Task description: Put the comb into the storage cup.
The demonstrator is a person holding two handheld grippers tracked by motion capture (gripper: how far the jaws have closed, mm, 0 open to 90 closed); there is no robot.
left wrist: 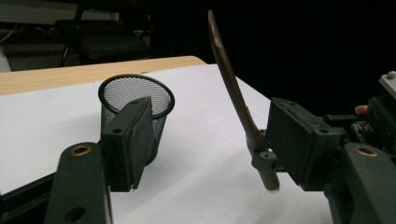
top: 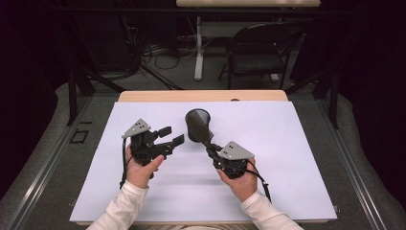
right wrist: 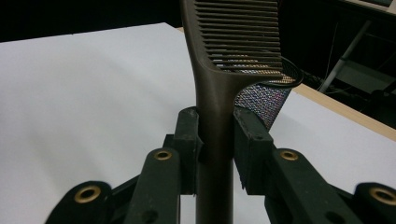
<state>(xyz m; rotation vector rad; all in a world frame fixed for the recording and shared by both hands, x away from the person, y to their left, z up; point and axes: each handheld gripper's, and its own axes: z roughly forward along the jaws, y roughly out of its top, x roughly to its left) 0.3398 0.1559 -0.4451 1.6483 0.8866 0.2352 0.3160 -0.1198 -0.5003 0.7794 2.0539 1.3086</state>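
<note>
Right gripper view: right tool (right wrist: 215, 140) clamped on comb (right wrist: 233, 42) handle; left tool (top: 163, 139) apart. We advise tipping the comb teeth-first squarely over mesh cup (top: 197, 123).

1. You're in a lab or recording studio, not a home: the surroundings are dark, black drapes at both sides.
2. Your table (top: 201, 96) is wood-edged, with a white sheet (top: 268, 158) over its top as a plain work surface.
3. Loose cables (top: 160, 55) lie on the grey floor beyond it.
4. A black folding chair (top: 256, 50) and a second table's leg (top: 198, 48) stand behind.
</note>
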